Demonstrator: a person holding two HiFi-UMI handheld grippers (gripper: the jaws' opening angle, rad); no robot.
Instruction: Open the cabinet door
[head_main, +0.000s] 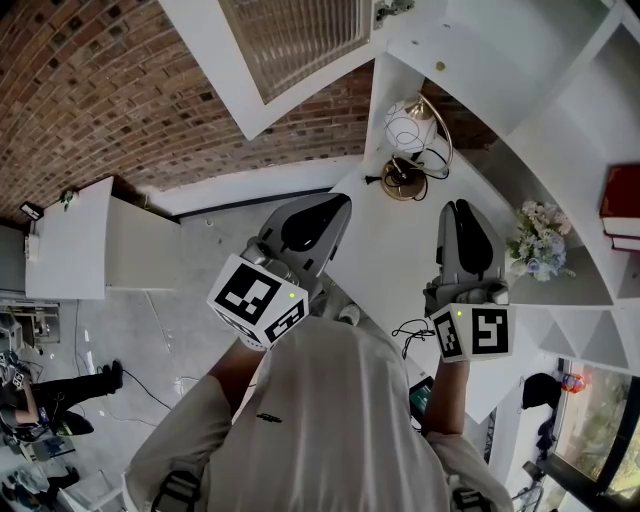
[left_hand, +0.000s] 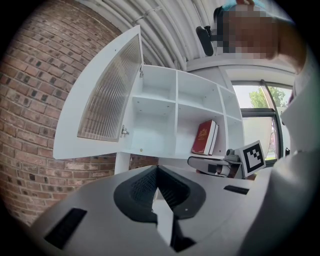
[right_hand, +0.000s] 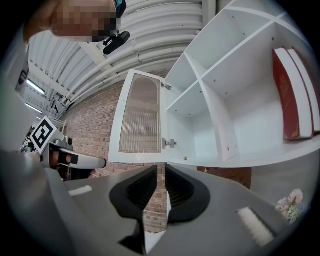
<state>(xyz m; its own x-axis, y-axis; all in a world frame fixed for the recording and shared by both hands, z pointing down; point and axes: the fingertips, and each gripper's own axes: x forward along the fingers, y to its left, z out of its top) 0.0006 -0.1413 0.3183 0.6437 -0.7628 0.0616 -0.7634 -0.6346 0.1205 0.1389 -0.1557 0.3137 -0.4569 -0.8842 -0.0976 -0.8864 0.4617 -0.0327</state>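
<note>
Under the cabinet (left_hand: 150, 130): two empty grippers, door swung wide.
Left gripper (left_hand: 157, 169) jaws pressed together at the tips. Right gripper (right_hand: 161, 172) jaws a thin slit apart, brick showing through. Cabinet door (right_hand: 140, 115) hangs open left of the shelves, its top cropped in head view. Red book (head_main: 622, 200) cut by the frame edge.
</note>
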